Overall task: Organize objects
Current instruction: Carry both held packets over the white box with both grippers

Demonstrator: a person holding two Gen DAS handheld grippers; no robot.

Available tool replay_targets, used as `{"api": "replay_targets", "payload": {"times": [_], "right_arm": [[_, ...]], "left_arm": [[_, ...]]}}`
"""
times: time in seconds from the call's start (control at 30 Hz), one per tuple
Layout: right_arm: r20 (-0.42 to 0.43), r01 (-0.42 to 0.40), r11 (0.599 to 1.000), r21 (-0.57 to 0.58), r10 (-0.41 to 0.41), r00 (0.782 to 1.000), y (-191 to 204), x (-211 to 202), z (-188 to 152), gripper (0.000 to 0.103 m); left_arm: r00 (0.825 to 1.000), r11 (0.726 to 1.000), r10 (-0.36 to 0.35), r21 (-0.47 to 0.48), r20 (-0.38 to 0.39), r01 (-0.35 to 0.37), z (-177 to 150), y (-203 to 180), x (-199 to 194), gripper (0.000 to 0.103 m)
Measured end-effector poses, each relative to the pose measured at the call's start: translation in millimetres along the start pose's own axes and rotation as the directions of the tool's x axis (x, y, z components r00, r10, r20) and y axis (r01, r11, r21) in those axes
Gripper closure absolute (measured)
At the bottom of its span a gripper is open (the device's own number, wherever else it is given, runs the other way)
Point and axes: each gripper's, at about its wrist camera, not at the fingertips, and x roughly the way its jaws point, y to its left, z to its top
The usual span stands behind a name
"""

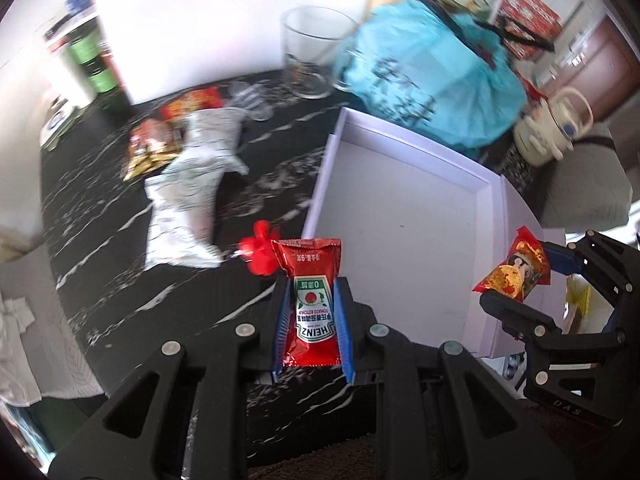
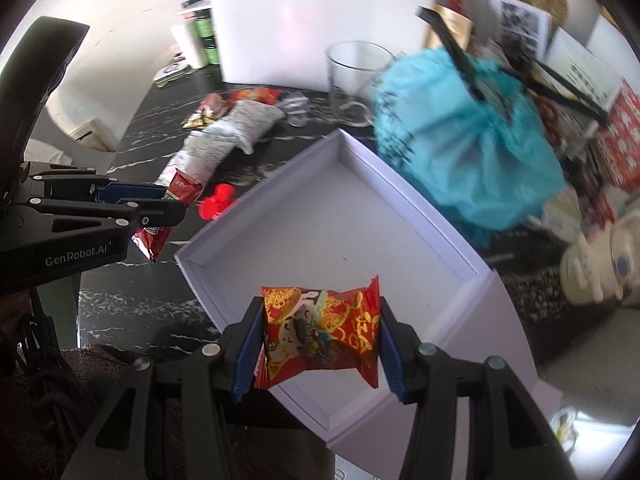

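My left gripper (image 1: 312, 280) is shut on a red Heinz ketchup sachet (image 1: 310, 304), held above the black marbled table just left of the white shallow box (image 1: 332, 152). My right gripper (image 2: 318, 320) is shut on a red and gold wrapped candy (image 2: 320, 332), which hangs over the near corner of the white box (image 2: 404, 200). The box is empty inside. In the left wrist view the right gripper (image 1: 516, 276) with its candy (image 1: 514, 272) sits at the box's right rim. In the right wrist view the left gripper (image 2: 168, 204) with the sachet (image 2: 168, 216) is left of the box.
A small red plastic piece (image 1: 260, 250) lies by the box's left side. A white crumpled packet (image 1: 192, 184), snack wrappers (image 1: 160, 140), a glass mug (image 1: 312, 52), a turquoise bag (image 1: 432, 76) and a cream teapot (image 1: 552, 128) crowd the table behind and beside the box.
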Motion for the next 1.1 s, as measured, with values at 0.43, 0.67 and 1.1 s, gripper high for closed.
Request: {"api": "replay_targets", "payload": {"times": [0.43, 0.67, 1.1], "right_arm": [[-0.075, 0.013, 0.995, 0.097, -0.006, 0.997, -38, 27, -21, 0.050], [-0.113, -0.005, 0.994, 0.108, 0.017, 0.993, -50, 50, -17, 0.050], [-0.147, -0.024, 0.995, 0.092, 0.037, 0.988, -70, 91, 11, 0.049]], "left_arm": [[0.994, 0.991, -0.032, 0.129, -0.108, 0.045, 11, -48, 45, 0.083], [0.984, 0.987, -0.023, 0.154, -0.174, 0.051, 7, -55, 73, 0.083], [0.973, 0.981, 0.021, 0.191, -0.230, 0.024, 23, -56, 111, 0.083]]}}
